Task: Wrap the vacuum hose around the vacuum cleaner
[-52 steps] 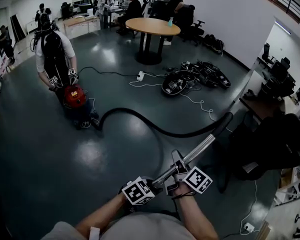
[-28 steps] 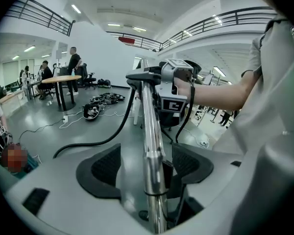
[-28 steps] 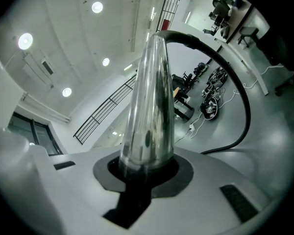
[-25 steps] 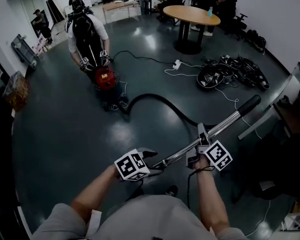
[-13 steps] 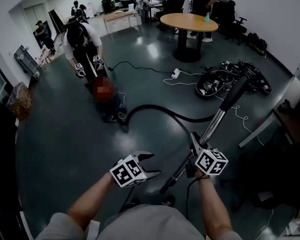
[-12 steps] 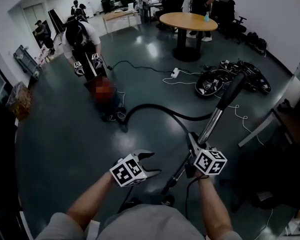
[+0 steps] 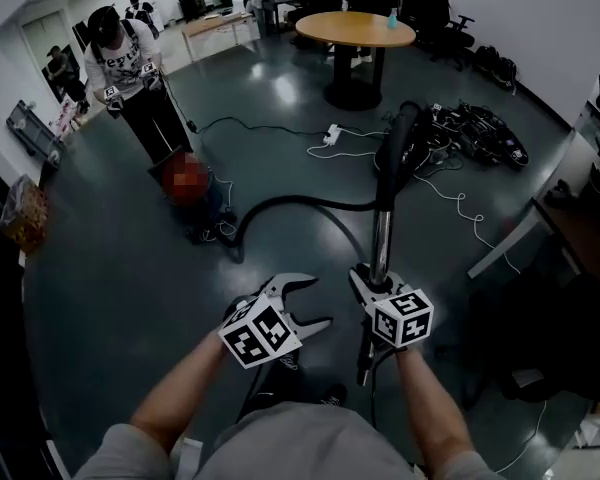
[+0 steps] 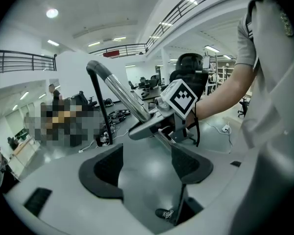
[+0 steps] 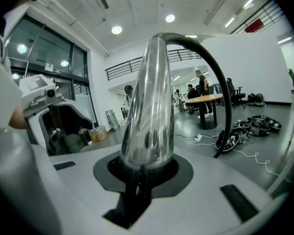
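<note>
At the left stands another person (image 7: 130,78), and just beside them on the floor sits the vacuum (image 7: 198,206), well apart from both tongs. From it the black hose (image 7: 300,204) lies in a loose curve across the floor toward the right, then rises to the dark bent grip at the top of the wand (image 7: 381,243).

The left gripper (image 7: 315,306) hangs with its jaws apart and nothing between them, near the wand's lower end. The right gripper (image 7: 374,282) is clamped on the chrome tube, which stands nearly upright.

The tube looks stiff, smooth and likely slippery. The hose seems light, limp and springy, so it will probably drag and uncoil. A better hold is likely the dark grip or the hose just past it.
</note>
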A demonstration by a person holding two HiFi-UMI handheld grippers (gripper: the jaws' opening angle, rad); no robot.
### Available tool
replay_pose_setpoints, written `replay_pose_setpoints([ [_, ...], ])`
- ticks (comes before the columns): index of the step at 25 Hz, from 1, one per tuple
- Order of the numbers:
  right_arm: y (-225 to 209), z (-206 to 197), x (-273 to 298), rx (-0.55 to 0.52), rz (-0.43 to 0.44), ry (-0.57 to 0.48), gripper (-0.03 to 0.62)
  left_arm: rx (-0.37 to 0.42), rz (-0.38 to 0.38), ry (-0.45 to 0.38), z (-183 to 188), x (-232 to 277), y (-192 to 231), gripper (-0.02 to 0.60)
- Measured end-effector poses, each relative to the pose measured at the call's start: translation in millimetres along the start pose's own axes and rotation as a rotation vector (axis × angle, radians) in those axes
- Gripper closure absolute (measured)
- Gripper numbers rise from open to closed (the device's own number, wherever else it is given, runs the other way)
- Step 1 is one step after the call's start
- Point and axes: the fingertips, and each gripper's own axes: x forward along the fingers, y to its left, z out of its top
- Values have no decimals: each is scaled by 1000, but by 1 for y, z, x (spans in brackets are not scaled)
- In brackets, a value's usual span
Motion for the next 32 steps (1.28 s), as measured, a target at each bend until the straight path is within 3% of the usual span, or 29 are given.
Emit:
replay_pose_setpoints([
  [10, -9, -6, 42, -302, -55, 249, 520, 128, -61, -127, 36, 3, 84, 264],
  [15, -12, -17, 73, -390, -63, 384, 520, 228, -60, -170, 38, -11, 120, 264],
  [22, -15, -35, 95, -508, -53, 573, 520, 281, -69, -170, 21, -17, 157, 264],
  [28, -16, -39, 109, -628, -35, 715, 520, 385, -119, -148, 10, -8, 164, 264],
  [32, -21, -34, 115, -685, -1, 766, 520, 411, -187, -88, 3, 16, 164, 264],
])
